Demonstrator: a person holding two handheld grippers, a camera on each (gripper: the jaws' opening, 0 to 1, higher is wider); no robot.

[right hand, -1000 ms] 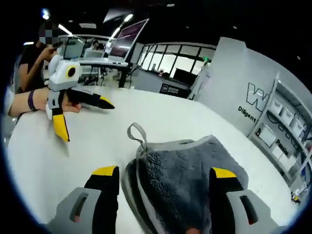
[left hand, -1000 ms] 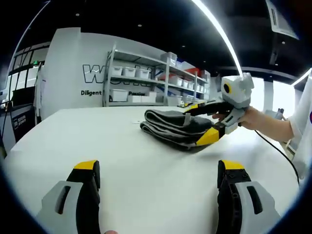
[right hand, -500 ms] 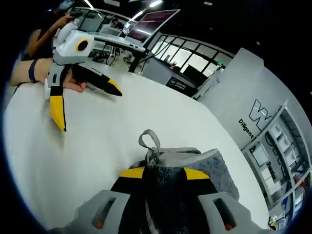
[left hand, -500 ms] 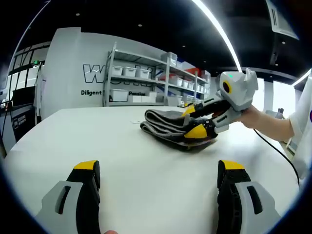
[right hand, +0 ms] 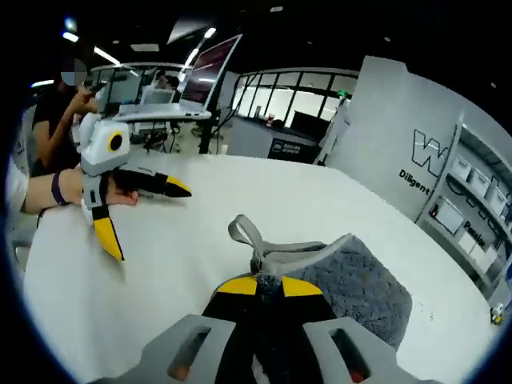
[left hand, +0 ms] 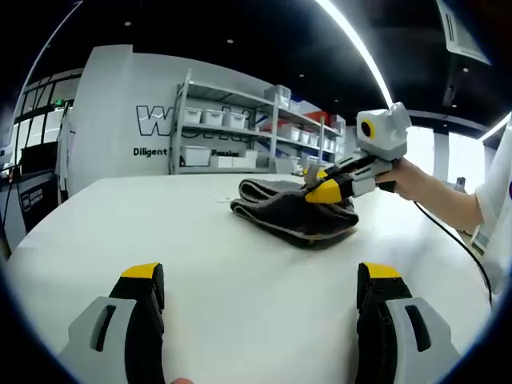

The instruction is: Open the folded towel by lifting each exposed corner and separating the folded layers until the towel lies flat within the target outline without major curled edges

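A folded grey towel lies on the white table ahead of me. My right gripper reaches in from the right, shut on the towel's near top layer. In the right gripper view the yellow-tipped jaws pinch the dark fleece, a grey hanging loop sticks up just beyond them, and the rest of the towel spreads to the right. My left gripper hangs open over bare table, well short of the towel; it also appears open at the left, held by a hand.
Shelving with white bins stands behind the table by a lettered wall. A cable trails from the right gripper over the table. Desks, monitors and a seated person lie beyond the table's far side.
The right gripper closed on the towel's top layer and has lifted it slightly, pulling the fabric up off the stack. The left gripper has stayed put, still open.
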